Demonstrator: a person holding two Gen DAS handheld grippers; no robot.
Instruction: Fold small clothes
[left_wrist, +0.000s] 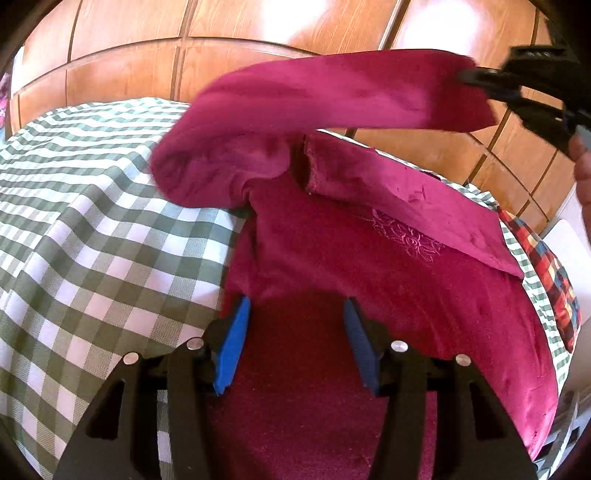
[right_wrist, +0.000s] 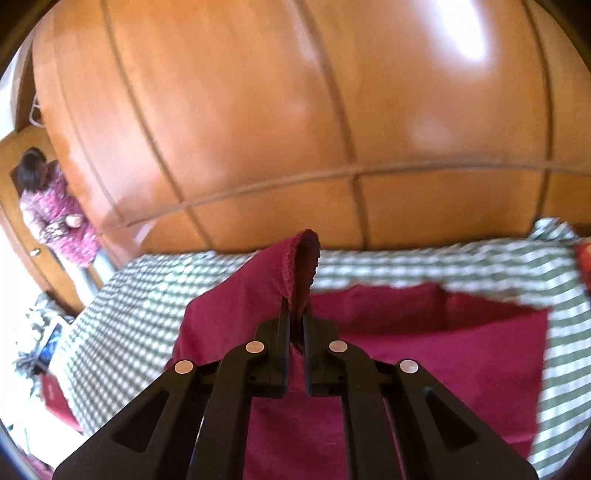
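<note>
A magenta velvet garment (left_wrist: 369, 266) with an embroidered flower lies on the green-and-white checked bedspread (left_wrist: 92, 221). My left gripper (left_wrist: 295, 310) is open, its blue pads (left_wrist: 234, 332) low over the garment's near part, holding nothing. My right gripper (right_wrist: 295, 314) is shut on the garment's sleeve end (right_wrist: 303, 258) and holds it lifted above the garment's body (right_wrist: 443, 339). In the left wrist view the right gripper (left_wrist: 469, 75) shows at top right, pulling the raised sleeve (left_wrist: 332, 96) across.
A wooden panelled wardrobe (right_wrist: 258, 110) stands behind the bed. A plaid multicoloured cloth (left_wrist: 546, 266) lies at the bed's right edge. A person in pink (right_wrist: 55, 210) stands at the far left by a door. Clutter lies on the floor at left (right_wrist: 40, 339).
</note>
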